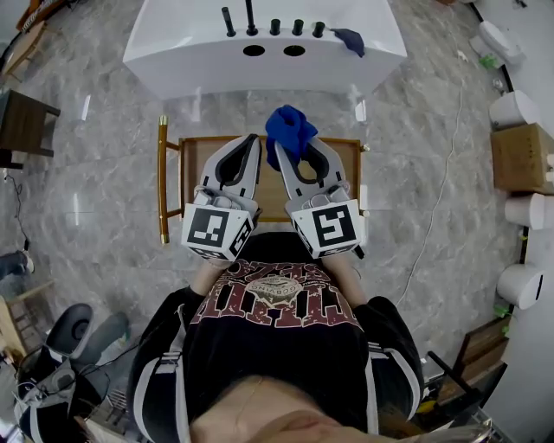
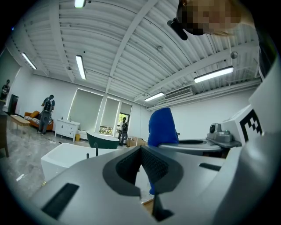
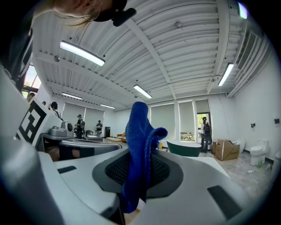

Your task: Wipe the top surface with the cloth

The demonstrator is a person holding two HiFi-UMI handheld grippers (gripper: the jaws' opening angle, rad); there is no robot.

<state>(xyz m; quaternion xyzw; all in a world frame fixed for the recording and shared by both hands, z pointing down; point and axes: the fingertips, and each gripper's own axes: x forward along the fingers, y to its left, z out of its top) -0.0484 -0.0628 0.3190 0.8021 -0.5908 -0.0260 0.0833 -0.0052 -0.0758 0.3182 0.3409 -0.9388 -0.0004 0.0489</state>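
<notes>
Cloth (image 1: 290, 130): blue, nubby terry, bunched into an upright fold; it hangs over the far edge of the table, not touching it.
Right gripper (image 1: 295, 154): grey plastic, with dark meshed pads clamped on the cloth's lower part.
Left gripper (image 1: 251, 142): same build, jaws pressed together with nothing between them, just beside the cloth.
Table (image 1: 195, 164): small, with a flat brown wooden top and a thin brass-coloured frame.
Bathtub (image 1: 260, 65): glossy white, beyond the table, with black taps (image 1: 251, 17) on its rim.
Floor (image 1: 112, 173): polished grey marble-look tiles.
Room: ribbed white ceiling with strip lights.
</notes>
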